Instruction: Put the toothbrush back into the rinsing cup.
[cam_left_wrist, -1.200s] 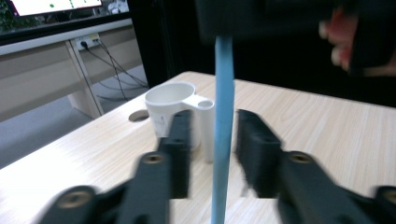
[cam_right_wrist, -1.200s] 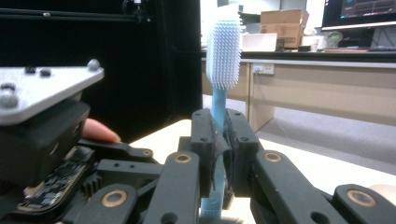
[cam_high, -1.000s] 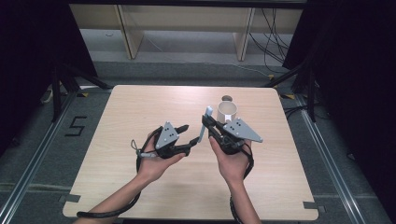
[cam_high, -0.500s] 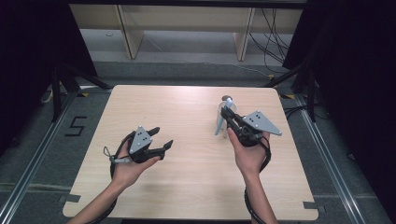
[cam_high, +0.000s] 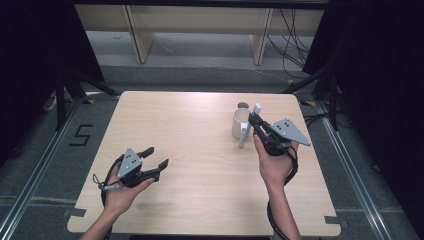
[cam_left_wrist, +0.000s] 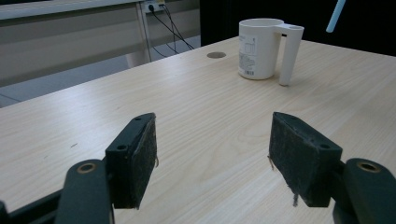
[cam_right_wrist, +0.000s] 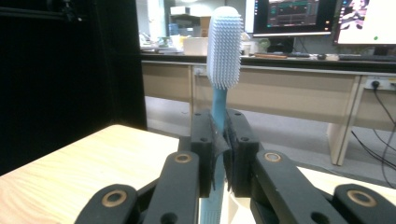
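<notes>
A white mug (cam_high: 239, 123) with a hollow handle stands on the right half of the wooden table (cam_high: 190, 125). My right gripper (cam_high: 253, 121) is shut on the handle of a light blue toothbrush (cam_high: 246, 134). The toothbrush is held steeply, head up, just right of the mug. In the right gripper view the bristled head (cam_right_wrist: 224, 46) rises above the shut gripper (cam_right_wrist: 218, 149). My left gripper (cam_high: 157, 157) hovers low over the front left of the table, open and holding nothing. Its own view shows its pads (cam_left_wrist: 135, 158) wide apart, with the mug (cam_left_wrist: 259, 49) far ahead.
A small round grommet (cam_high: 243, 105) sits in the tabletop just behind the mug. Shelving and loose cables lie on the floor beyond the far edge. Dark curtains flank both sides of the table.
The two grippers were together at the table's middle. The left one has drawn back to the front left, open. The right one has carried the toothbrush right, beside the mug.
</notes>
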